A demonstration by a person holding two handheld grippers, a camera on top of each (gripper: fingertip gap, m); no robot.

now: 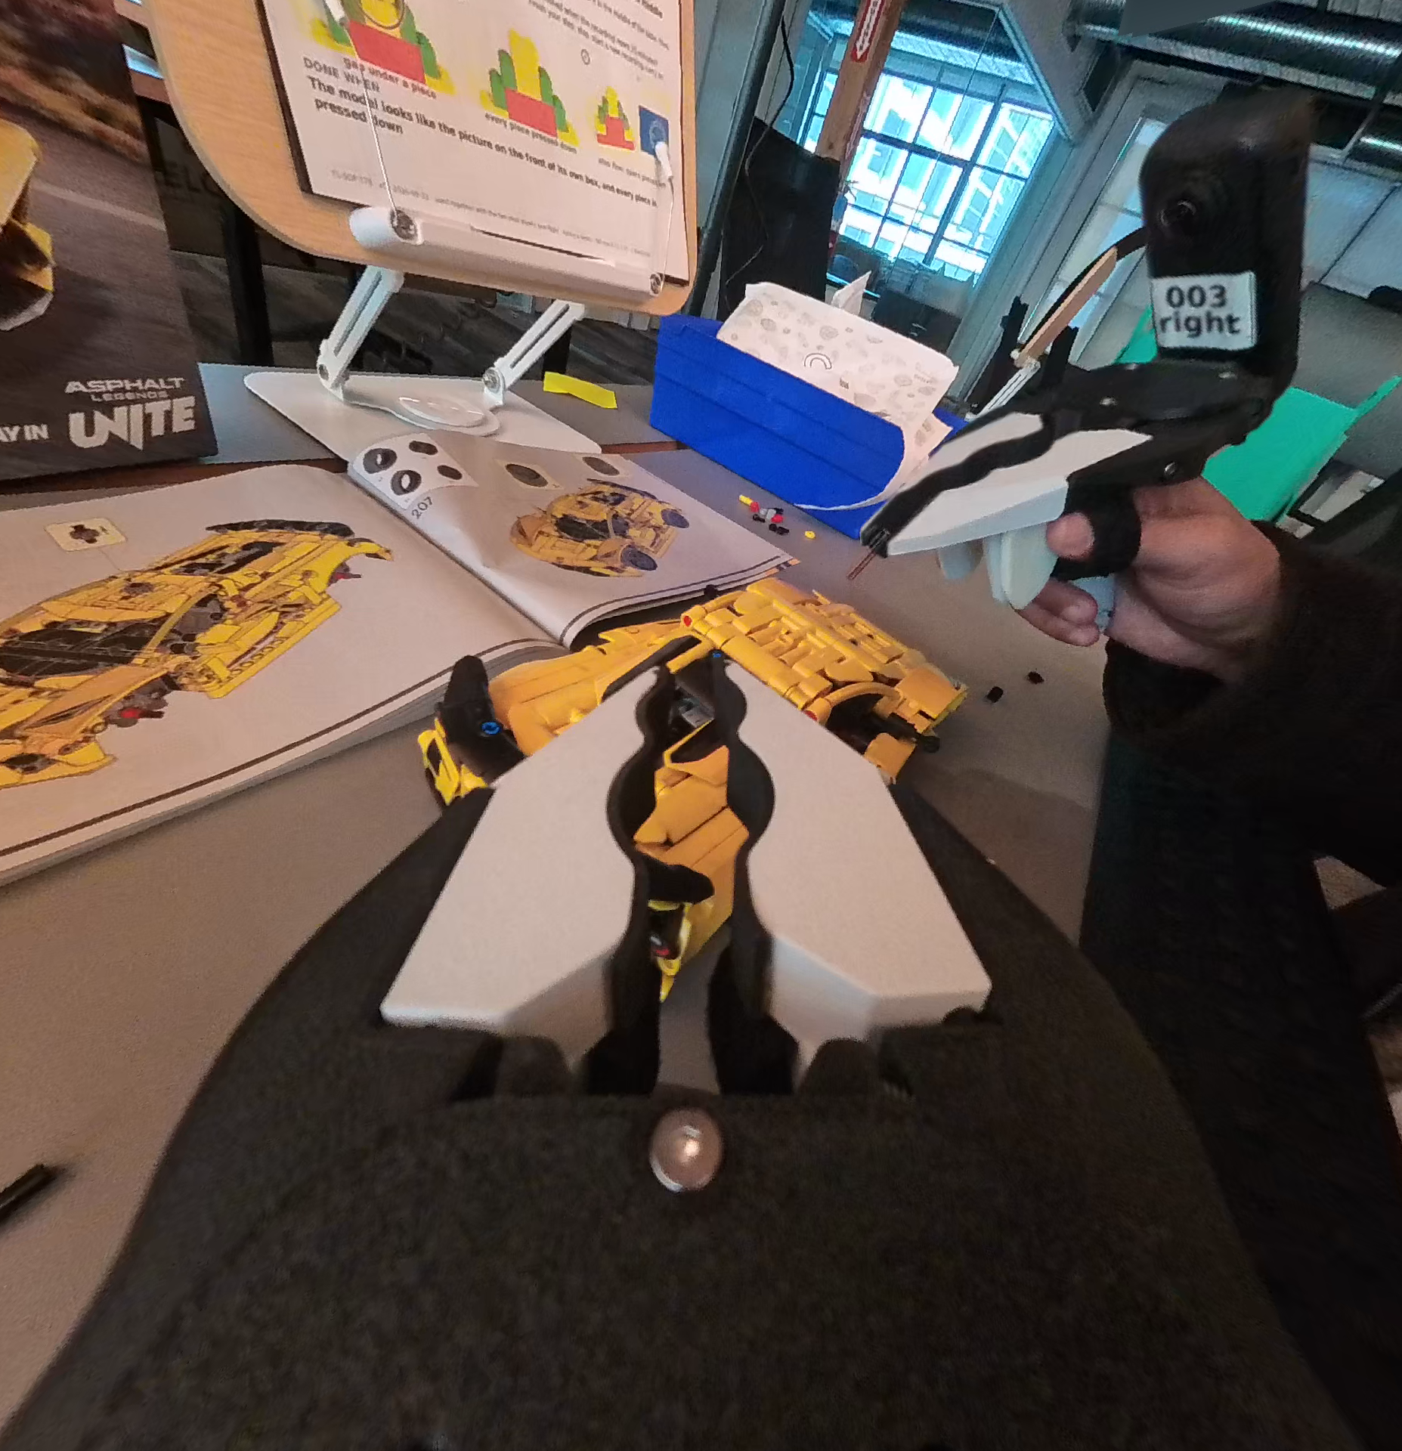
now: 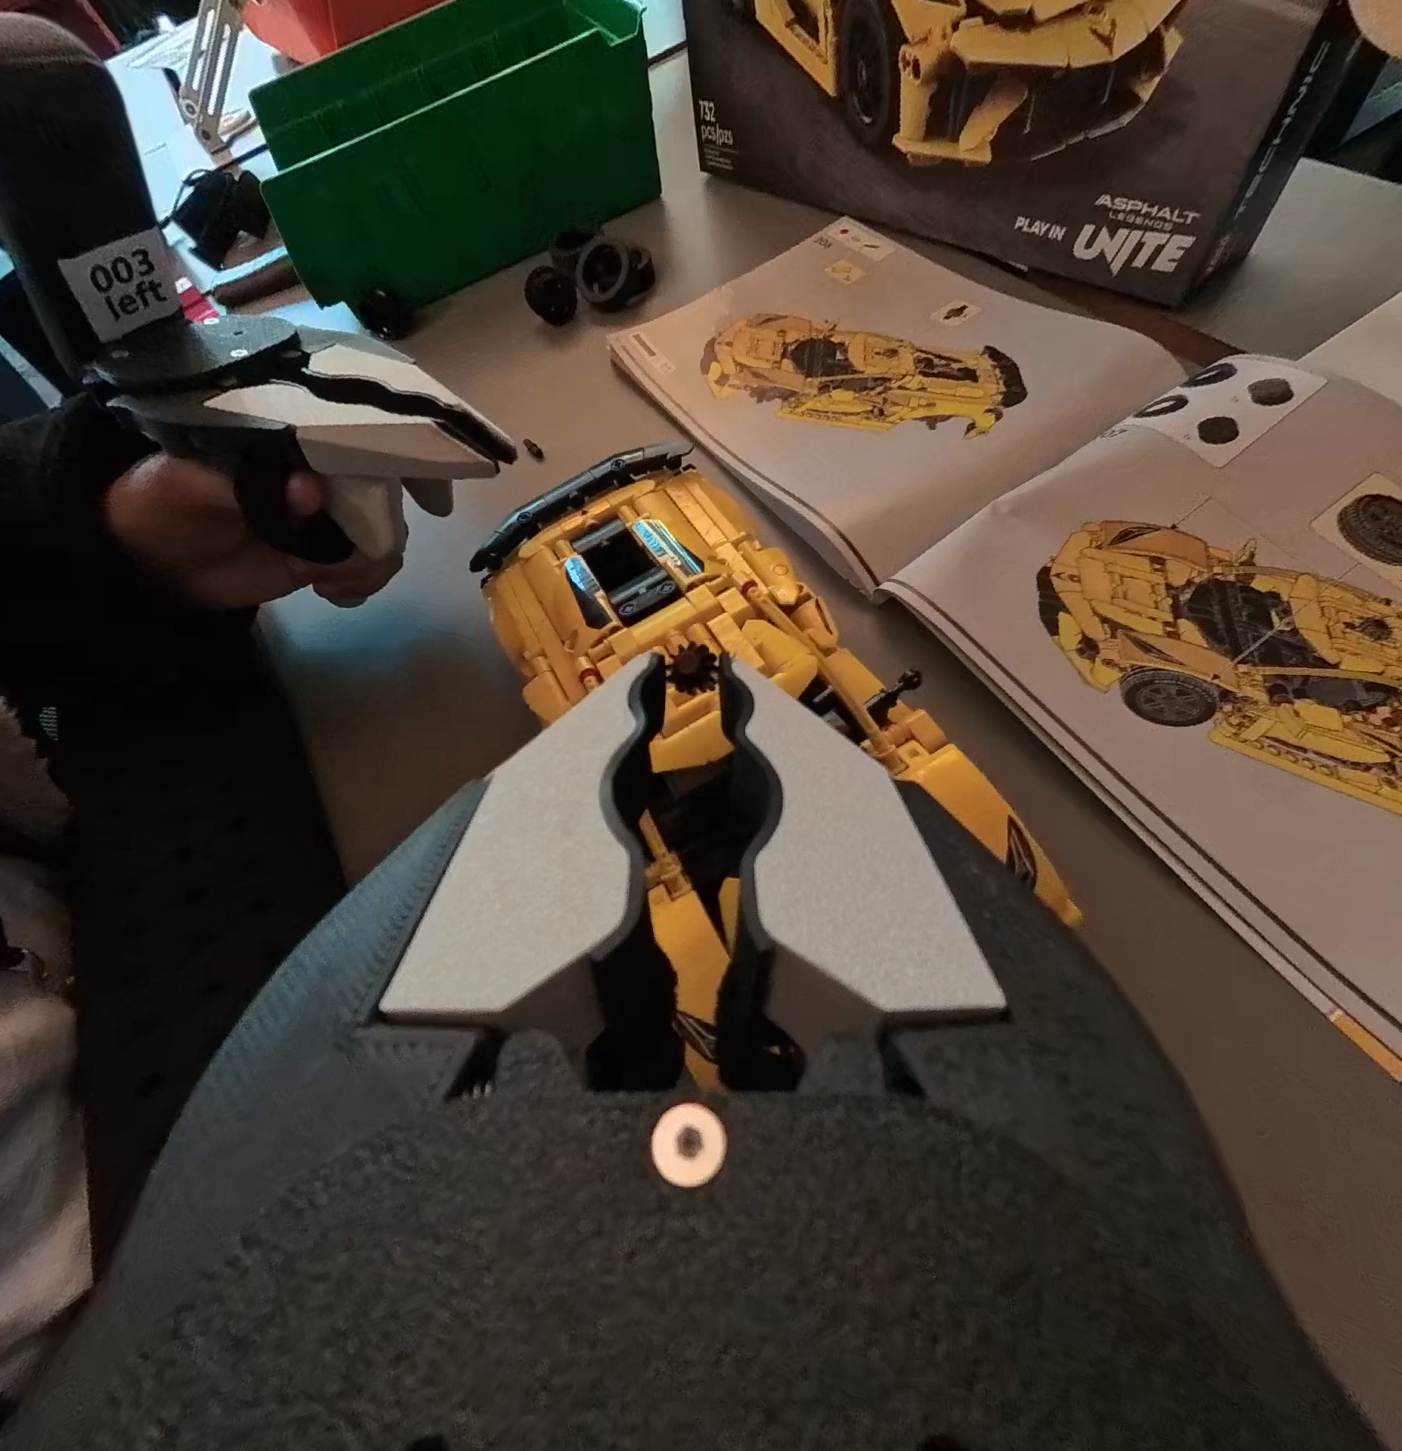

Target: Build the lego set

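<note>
Tongs, left wrist view: left tongs point(image 1: 690, 671) fill the foreground, their tips nearly together with nothing gripped between them.
Car, left wrist view: yellow lego car point(image 1: 799, 644) lies on the grey bench point(image 1: 132, 981) directly under and ahead of those tips, partly hidden by the fingers.
Other tongs, left wrist view: right tongs point(image 1: 878, 540) are held in a hand point(image 1: 1176, 581) up on the right, above and apart from the car, with a thin reddish rod poking from the pinched tips.
Only in left wrist view: blue bin point(image 1: 760, 416) with paper in it, wooden document stand point(image 1: 446, 157), and small loose pieces point(image 1: 768, 514) beside the bin.
Tongs, right wrist view: right tongs point(image 2: 691, 667) are clamped on a small black gear point(image 2: 688, 681).
Car, right wrist view: lego car point(image 2: 682, 565) lies lengthwise below the fingers, with the gear over its middle; whether it touches I cannot tell.
Other tongs, right wrist view: left tongs point(image 2: 503, 457) hover to the left of the car's dark rear end, with a tiny dark pin point(image 2: 532, 449) just past the tips.
Only in right wrist view: green bin point(image 2: 462, 157) and black tyres point(image 2: 595, 275) beside it.
Both views: open instruction booklet point(image 1: 289, 628) point(image 2: 957, 471) just beside the car, and the set's box point(image 1: 93, 314) point(image 2: 996, 157) behind it.
</note>
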